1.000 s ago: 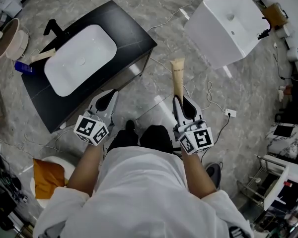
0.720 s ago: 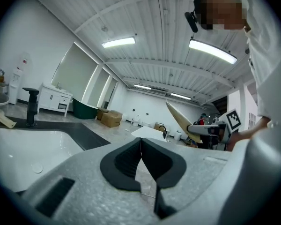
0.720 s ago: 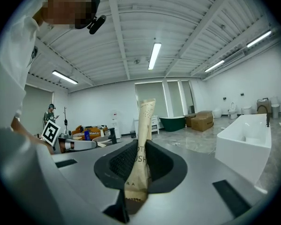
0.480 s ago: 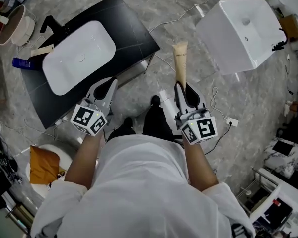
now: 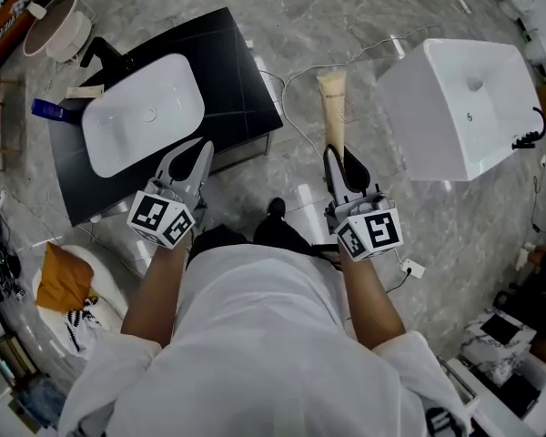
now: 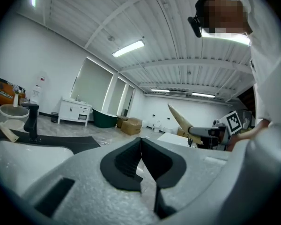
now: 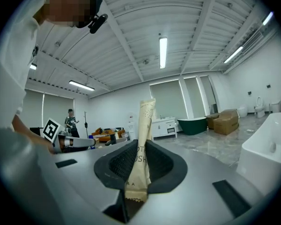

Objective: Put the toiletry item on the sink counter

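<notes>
Center-right of the head view, right gripper (image 5: pixel 339 158) is clamped tight on a beige cream tube (image 5: pixel 331 109). The tube sticks out past the jaws toward the top of frame, over the grey marble floor (image 5: pixel 346 7). It is not on the black sink counter (image 5: pixel 241 71) at upper left, and it sits well apart from it. Right gripper view: jaws narrowed onto the tube's lower part, pads (image 7: pixel 117 161) pressing both sides, crimped end just behind them. Left gripper (image 5: pixel 198 151) hovers at the counter's near edge, just below the white basin (image 5: pixel 146 116). Left gripper view: its jaws are pressed together with nothing between them. A white sink unit (image 5: pixel 464 107) stands at upper right.
</notes>
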### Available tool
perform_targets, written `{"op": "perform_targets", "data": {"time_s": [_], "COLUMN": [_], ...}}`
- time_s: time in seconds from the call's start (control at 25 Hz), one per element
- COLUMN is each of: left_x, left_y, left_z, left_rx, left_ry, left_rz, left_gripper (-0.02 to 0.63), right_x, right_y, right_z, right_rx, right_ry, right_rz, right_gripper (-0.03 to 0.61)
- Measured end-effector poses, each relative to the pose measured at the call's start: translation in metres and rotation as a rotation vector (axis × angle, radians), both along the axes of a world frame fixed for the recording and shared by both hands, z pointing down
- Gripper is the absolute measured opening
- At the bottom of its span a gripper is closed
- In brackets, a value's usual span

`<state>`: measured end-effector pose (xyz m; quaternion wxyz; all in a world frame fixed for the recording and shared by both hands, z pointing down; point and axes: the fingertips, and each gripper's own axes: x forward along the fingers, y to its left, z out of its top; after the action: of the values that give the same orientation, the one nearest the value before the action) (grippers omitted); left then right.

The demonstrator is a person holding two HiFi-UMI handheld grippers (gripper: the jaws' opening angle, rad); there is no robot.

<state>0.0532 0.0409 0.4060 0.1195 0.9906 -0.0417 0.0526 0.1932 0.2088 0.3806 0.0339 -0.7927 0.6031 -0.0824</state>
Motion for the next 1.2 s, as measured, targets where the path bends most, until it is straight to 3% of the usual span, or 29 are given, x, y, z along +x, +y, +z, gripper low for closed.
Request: {"op": "perform_targets", "data": {"time_s": [0.48,1.2], "left_x": [0.019,0.019], "left_y": [-0.046,-0.203], "left_z": [-0.003,0.020], "left_rx": [-0.007,-0.091], "left_ry": [-0.013,0.017], "left_rz": [-0.133,-0.272], "left_gripper": [0.017,0.017], "right_x": [0.048,0.062], "right_y": [-0.050,-0.268], "right_z": [0.019,0.008], "right_rx": [-0.034,-0.134], "right_ry": [-0.044,0.041], "right_rz": [-0.104,-0.282], "right_gripper": [0.057,0.057]}}
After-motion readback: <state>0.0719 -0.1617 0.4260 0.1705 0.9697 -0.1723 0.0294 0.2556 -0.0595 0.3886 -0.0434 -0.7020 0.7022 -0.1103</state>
